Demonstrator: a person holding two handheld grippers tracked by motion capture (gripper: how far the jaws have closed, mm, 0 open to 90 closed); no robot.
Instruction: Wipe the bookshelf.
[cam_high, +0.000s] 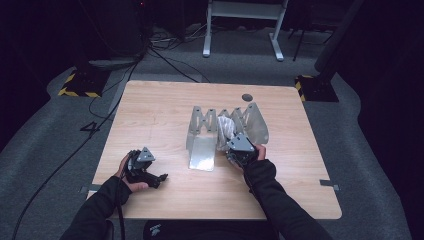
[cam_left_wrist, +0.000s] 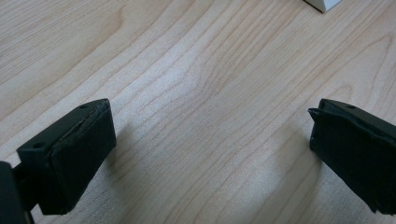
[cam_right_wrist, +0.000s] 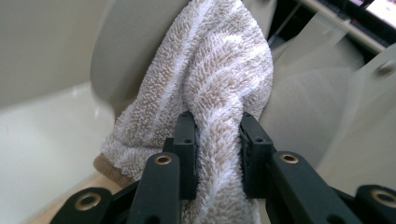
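Wooden table (cam_high: 165, 107); right gripper (cam_right_wrist: 218, 140) jaws clamped on towel (cam_right_wrist: 224, 70); left gripper (cam_left_wrist: 210, 140) low, jaws apart

Pale wooden tabletop (cam_high: 165, 105) on grey carpet. Folding metal rack (cam_high: 202, 145) near its middle, striped towel (cam_high: 226, 127) bunched between the panels. Right tongs (cam_high: 239, 146) at the towel's near end. Left tongs (cam_high: 145, 170) well left of the rack, resting low.

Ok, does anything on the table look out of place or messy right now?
The striped towel is bunched into a twisted wad, pinched between the right gripper jaws beside the metal rack instead of lying flat. The left gripper rests open over bare table. Nothing looks spilled or damaged.
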